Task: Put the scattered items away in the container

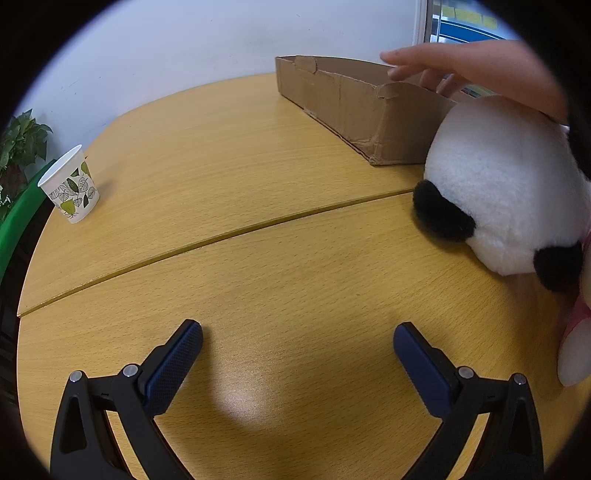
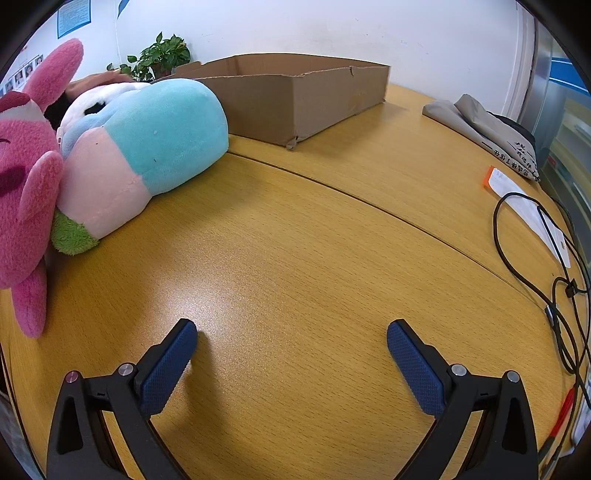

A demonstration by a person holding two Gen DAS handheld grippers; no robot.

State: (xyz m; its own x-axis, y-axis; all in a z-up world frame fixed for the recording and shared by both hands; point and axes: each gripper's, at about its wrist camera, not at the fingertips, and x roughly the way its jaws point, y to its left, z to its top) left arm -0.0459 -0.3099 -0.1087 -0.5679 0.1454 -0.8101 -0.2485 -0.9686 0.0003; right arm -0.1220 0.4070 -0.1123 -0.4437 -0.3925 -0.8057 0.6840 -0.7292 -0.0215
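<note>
On wood-grain table [image 2: 295, 240]: cardboard box [image 2: 295, 99] against white wall [image 2: 295, 26]; both hand-held grippers [image 1: 297, 343] [image 2: 291, 341] wide, empty.

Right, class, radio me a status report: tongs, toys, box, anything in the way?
Left tongs open, right tongs open. Panda plush, blue plush, pink plush outside cardboard box. Bare hand over panda.

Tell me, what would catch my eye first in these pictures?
Probably the heap of plush toys on the wooden table: a pink one at the left edge, a blue-and-pink one beside it, and a black-and-white panda with a bare hand over it. Behind them sits an open cardboard box. Both pairs of tongs, left and right, are open and hold nothing.
</note>
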